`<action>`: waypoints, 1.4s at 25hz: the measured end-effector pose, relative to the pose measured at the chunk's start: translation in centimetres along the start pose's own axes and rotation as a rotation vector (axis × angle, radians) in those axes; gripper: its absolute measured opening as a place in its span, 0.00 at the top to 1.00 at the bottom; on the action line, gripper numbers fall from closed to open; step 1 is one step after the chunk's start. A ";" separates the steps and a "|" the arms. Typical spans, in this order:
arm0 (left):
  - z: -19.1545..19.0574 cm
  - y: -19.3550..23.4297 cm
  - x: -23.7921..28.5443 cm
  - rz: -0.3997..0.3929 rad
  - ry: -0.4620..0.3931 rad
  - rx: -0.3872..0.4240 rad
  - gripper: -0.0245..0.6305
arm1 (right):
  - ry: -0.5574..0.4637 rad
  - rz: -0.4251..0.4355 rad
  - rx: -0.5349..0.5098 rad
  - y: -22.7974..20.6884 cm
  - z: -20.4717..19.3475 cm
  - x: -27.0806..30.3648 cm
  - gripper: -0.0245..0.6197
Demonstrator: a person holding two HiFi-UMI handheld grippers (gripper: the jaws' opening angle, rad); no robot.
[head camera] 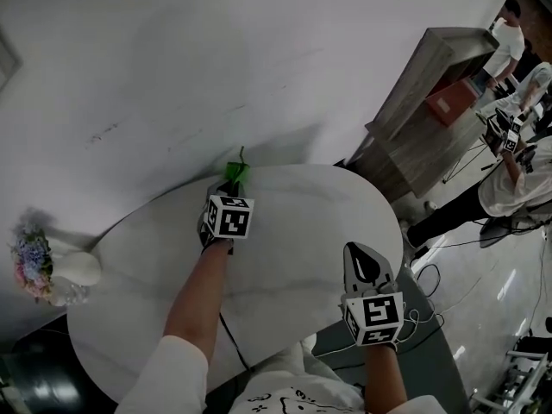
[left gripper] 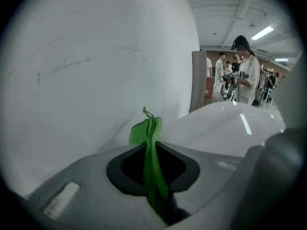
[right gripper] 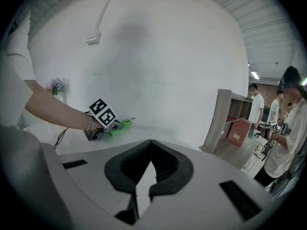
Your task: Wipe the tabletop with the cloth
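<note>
Your left gripper (head camera: pixel 226 185) pinches the green cloth (head camera: pixel 236 171) at the tabletop's (head camera: pixel 293 222) far edge; your right gripper (head camera: pixel 366 254) sits pressed together, empty.

Dim, greyish frames; ceiling strip lights (left gripper: pixel 263 32) glow at two o'clock, glare streaks the tabletop (left gripper: pixel 245 124); gripper views bulge, corners black.

The head view looks steeply down on the bench (head camera: pixel 293 222). Each gripper view rides close behind its own jaws — the left faces the wall (left gripper: pixel 86 56), the right looks across at the left tongs (right gripper: pixel 113 128), shared with the head view
</note>
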State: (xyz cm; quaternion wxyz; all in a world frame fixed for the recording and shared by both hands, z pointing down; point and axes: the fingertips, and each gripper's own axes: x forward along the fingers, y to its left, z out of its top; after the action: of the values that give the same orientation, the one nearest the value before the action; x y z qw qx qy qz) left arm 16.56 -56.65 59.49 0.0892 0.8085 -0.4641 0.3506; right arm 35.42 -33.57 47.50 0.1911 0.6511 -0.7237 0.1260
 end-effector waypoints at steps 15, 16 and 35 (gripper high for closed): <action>1.8 -4.8 1.6 -0.086 0.027 0.005 0.89 | 0.016 -0.031 0.026 -1.0 -1.3 -0.9 0.96; 2.0 -5.2 1.7 -0.091 0.027 0.006 0.89 | 0.018 -0.034 0.027 -1.2 -1.4 -1.1 0.96; 4.8 -15.3 2.4 -0.240 0.013 0.128 0.89 | 0.033 -0.082 0.057 -4.2 -3.3 -3.5 0.96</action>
State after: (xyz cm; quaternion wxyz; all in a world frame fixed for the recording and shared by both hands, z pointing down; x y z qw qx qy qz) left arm 32.06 -52.06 60.25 0.0816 0.8600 -0.3403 0.3715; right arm 40.24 -29.54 48.68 0.1891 0.6832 -0.6893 0.1495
